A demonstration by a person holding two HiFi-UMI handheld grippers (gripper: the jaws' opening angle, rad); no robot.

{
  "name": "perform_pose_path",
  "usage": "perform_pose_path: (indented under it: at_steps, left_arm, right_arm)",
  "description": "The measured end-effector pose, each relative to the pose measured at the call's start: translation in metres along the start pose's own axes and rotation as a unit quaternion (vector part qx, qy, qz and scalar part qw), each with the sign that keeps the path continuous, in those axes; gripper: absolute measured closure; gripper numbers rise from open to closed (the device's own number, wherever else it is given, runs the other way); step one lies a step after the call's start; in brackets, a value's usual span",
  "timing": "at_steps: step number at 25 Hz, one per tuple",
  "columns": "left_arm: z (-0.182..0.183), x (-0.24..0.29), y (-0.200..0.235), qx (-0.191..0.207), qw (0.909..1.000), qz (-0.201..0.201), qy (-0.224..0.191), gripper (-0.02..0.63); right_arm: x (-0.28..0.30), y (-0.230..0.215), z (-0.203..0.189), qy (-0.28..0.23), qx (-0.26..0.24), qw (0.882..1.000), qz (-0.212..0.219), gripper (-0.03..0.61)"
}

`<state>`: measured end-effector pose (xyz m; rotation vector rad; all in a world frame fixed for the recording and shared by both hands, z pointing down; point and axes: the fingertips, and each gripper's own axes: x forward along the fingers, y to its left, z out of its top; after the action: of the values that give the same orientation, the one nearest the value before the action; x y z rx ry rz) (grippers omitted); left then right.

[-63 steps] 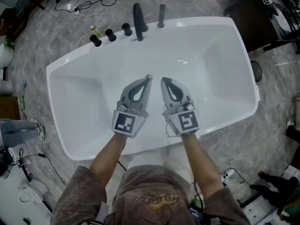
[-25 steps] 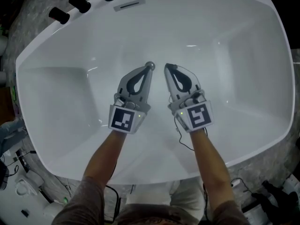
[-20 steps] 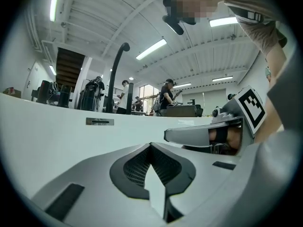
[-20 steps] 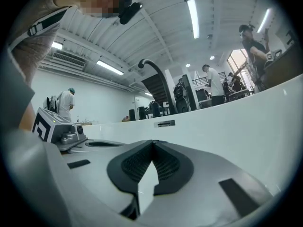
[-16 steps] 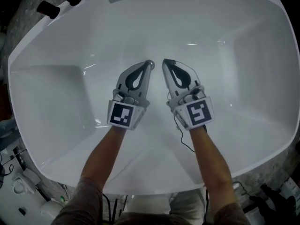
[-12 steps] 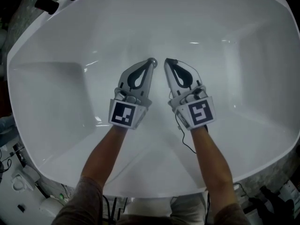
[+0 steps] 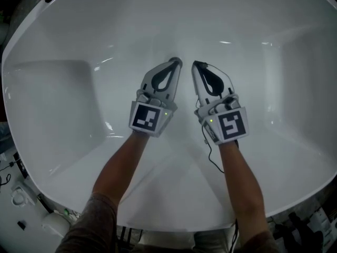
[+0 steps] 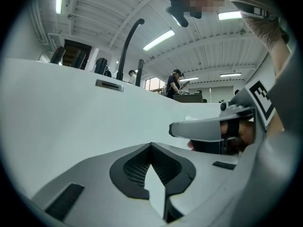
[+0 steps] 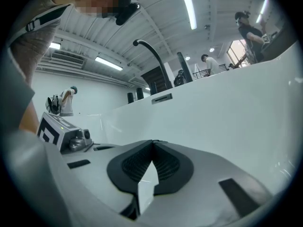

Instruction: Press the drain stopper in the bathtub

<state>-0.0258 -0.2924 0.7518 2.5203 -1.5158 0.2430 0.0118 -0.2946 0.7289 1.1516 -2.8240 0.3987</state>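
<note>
Both my grippers are down inside the white bathtub (image 7: pixel 63 99), side by side over its floor. The left gripper (image 7: pixel 176 61) is shut, its tips meeting at the spot where the chrome drain stopper showed earlier. Only a grey sliver (image 7: pixel 172 60) shows at those tips, so the stopper is almost wholly hidden. The right gripper (image 7: pixel 197 64) is shut and empty, a little to the right of the left tips and apart from them. In the left gripper view the shut jaws (image 8: pixel 151 144) face the tub wall. The right gripper view shows its shut jaws (image 9: pixel 152 142) doing the same.
The tub's far wall carries an overflow slot (image 8: pixel 109 84) (image 9: pixel 162 98), and a black curved spout (image 8: pixel 128 41) (image 9: pixel 151 56) rises above the rim. A thin cable (image 7: pixel 210 153) hangs from the right gripper. People stand beyond the tub (image 8: pixel 176 82).
The head camera has dropped closer into the tub. Both grippers have edged forward; the chrome stopper, earlier visible at the left gripper's tip, is now nearly covered by it.
</note>
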Motion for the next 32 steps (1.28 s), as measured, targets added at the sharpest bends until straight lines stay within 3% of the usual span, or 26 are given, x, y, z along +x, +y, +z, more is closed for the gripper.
perform_pose_path:
  at_steps: [7, 15, 22, 29, 32]
  left_arm:
    - [-0.054, 0.025, 0.013, -0.036, 0.9977, 0.014, 0.055, 0.611]
    - [-0.122, 0.053, 0.036, -0.084, 0.9881, 0.041, 0.122, 0.611]
    - [-0.186, 0.066, 0.060, -0.103, 0.9680, 0.077, 0.215, 0.611]
    - [-0.243, 0.062, 0.059, -0.134, 0.9306, 0.078, 0.332, 0.611]
    - [-0.254, 0.058, 0.061, -0.143, 0.9231, 0.084, 0.347, 0.611]
  right_arm:
    - [-0.001, 0.002, -0.005, -0.002, 0.004, 1.000, -0.007, 0.578]
    - [0.000, 0.001, -0.015, 0.005, 0.019, 1.000, -0.011, 0.577]
    - [0.001, -0.004, -0.020, 0.008, 0.029, 0.999, -0.016, 0.578]
    - [0.002, -0.008, -0.027, 0.013, 0.038, 0.999, -0.022, 0.577]
    - [0.003, -0.005, -0.031, 0.017, 0.040, 0.999, -0.019, 0.578]
